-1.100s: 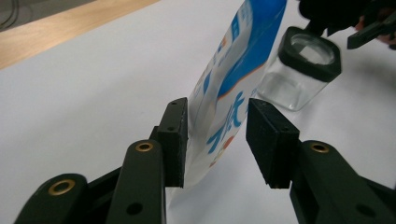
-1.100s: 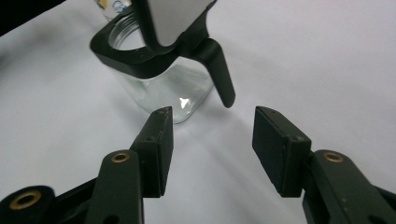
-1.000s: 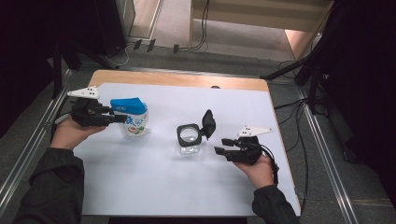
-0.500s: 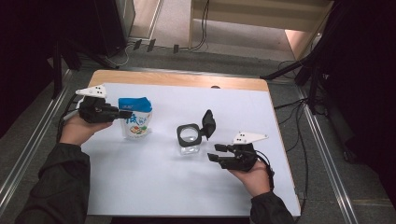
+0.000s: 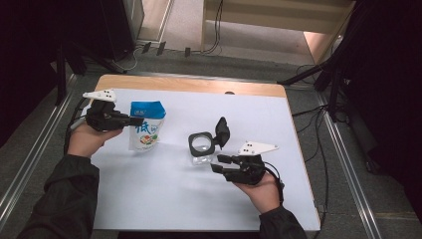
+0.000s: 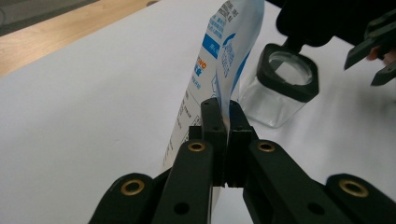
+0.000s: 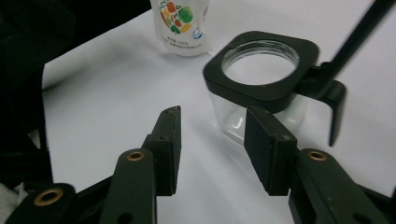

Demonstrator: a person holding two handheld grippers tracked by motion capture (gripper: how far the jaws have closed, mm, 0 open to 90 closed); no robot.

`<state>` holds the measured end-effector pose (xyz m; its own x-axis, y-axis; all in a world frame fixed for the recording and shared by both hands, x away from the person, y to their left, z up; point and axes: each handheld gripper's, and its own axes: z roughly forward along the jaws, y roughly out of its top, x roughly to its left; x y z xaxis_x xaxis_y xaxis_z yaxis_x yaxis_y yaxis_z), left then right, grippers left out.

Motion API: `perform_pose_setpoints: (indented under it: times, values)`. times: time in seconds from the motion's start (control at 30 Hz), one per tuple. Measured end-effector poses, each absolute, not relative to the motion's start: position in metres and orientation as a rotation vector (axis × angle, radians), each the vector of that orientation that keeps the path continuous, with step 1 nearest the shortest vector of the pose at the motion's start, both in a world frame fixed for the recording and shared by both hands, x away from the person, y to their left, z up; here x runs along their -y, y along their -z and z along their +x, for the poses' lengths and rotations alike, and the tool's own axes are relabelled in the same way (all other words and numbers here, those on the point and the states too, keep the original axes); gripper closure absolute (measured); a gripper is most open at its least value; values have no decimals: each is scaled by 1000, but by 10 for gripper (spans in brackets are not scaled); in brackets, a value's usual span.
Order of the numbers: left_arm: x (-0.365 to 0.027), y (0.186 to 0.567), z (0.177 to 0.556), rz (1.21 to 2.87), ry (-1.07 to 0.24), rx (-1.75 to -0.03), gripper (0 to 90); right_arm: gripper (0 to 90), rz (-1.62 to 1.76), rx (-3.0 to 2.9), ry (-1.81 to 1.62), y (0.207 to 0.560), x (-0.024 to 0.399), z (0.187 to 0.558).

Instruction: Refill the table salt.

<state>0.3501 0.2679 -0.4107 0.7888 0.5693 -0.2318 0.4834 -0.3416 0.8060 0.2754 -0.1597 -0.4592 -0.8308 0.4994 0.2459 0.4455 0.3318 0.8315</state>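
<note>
Your blue and white pouch (image 5: pixel 146 127) stands upright on the white worktop (image 5: pixel 149 199), toward its left edge and nearer the far side. One side edge of it sits between the jaws of your left gripper (image 5: pixel 133 121). In the left gripper view the pads are pressed together on the pouch's (image 6: pixel 224 60) thin edge, so that gripper (image 6: pixel 223 122) is clamped on the pouch.

Your left hand (image 5: pixel 88 139) comes in from the left edge, forearm angled across the near left corner, with the gripper lying level and pointing right.

The clear jar (image 5: pixel 202 149) with the black collar stands near the middle of the worktop, its black hinged lid (image 5: pixel 222 132) swung up and open. Your right gripper (image 5: pixel 219 163) lies just near of the jar, pointing left, held in your right hand (image 5: pixel 259 191), which comes up from the near edge. In the right gripper view its jaws have just been closing yet stand partly apart; that gripper (image 7: pixel 210 119) holds nothing, and the jar (image 7: pixel 261 79) sits just beyond the right-hand finger (image 7: pixel 268 149), untouched.
</note>
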Motion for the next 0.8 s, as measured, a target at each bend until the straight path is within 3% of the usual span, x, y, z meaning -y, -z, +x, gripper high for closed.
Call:
perform_pose_setpoints:
  times: [0.3, 0.8]
  values:
    - [-262, 389, 334, 1968, -108, -801, 900, 579, 804, -2542, -1584, 450, 128, 270]
    - [-259, 371, 312, 1921, -108, -853, 900, 558, 775, -2596, -1550, 464, 65, 280]
